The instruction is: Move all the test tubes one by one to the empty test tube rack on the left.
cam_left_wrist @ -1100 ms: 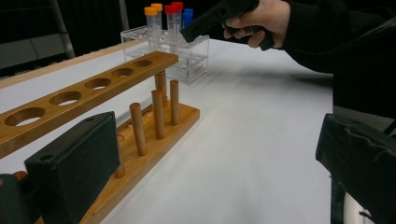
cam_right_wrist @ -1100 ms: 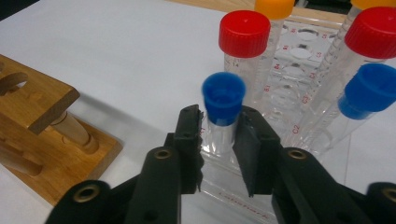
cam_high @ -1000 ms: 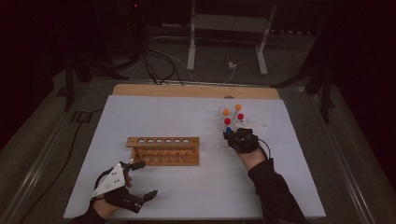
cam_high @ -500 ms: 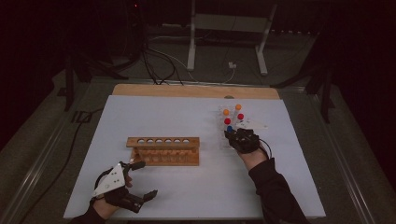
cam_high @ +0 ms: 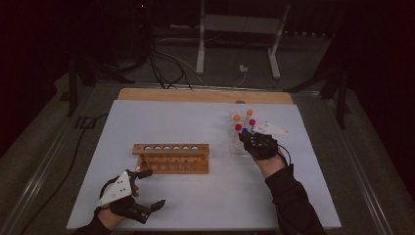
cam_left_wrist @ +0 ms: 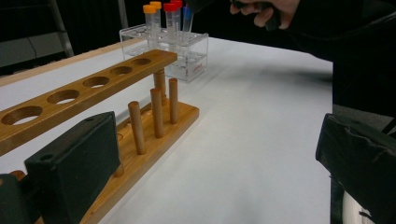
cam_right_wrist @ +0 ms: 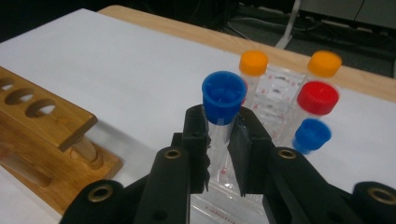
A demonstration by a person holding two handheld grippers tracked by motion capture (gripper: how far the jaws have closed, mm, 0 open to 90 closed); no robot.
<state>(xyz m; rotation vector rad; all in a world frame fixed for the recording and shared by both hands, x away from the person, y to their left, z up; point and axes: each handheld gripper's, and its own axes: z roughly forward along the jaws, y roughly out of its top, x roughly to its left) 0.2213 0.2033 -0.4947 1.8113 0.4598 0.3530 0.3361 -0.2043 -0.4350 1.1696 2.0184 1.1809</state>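
Lifting: right gripper [cam_right_wrist: 219,144] pinches blue-capped tube [cam_right_wrist: 220,105] just under its cap, over clear rack [cam_high: 235,147].
Left gripper [cam_high: 147,188]: spread, idle beside wooden rack [cam_high: 171,157].
Next: raise tube clear, carry to a wooden-rack hole.

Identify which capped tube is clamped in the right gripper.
The blue-capped tube nearest the camera, clamped between the right gripper pads. The other blue-capped tube, both red-capped and both orange-capped tubes stand free in the clear rack.

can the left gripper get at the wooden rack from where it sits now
Probably yes. The left gripper rests open just in front of the wooden rack, with bare white table between them. The right gripper is off at the clear rack, shut on a blue-capped tube.
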